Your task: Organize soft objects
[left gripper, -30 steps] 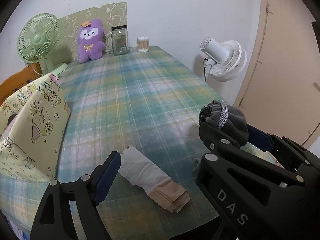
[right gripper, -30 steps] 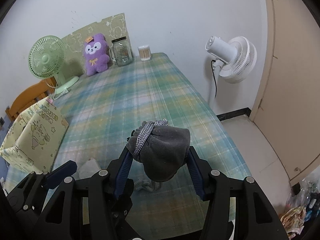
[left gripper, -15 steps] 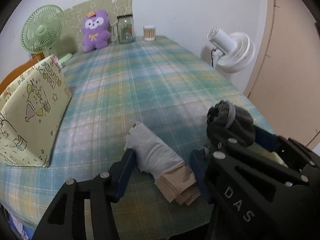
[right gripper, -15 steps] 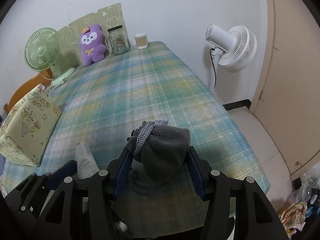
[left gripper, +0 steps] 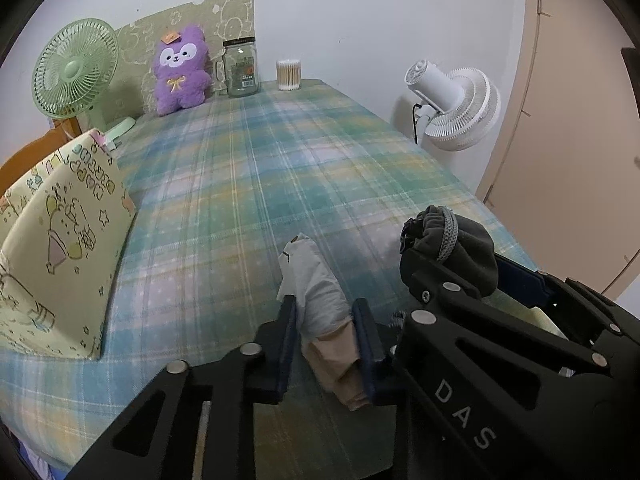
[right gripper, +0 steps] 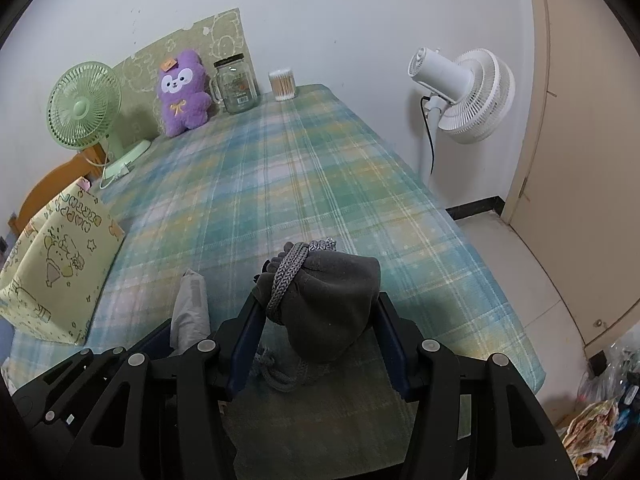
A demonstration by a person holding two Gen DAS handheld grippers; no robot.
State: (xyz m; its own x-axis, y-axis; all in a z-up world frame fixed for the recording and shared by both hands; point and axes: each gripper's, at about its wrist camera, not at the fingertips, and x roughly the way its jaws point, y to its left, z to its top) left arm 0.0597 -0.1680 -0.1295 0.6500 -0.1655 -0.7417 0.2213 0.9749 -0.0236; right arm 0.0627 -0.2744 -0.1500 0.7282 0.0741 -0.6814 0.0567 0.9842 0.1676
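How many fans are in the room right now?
2. A green fan stands at the table's far left corner beside the purple plush toy. A white fan stands on the floor off the table's right edge. Others may be out of view.

A rolled bundle of pale grey cloth [left gripper: 318, 292] with a beige end is seen lying lengthwise on the plaid-covered table, its beige end toward the camera, and is pinched at its middle between the left gripper [left gripper: 326, 334] fingers. A dark grey fleece bundle [right gripper: 332, 308] — bound near its top by a lighter grey braided cord [right gripper: 286, 280] — is held upright between the right gripper [right gripper: 318, 328] fingers, just to the right of the pale roll.
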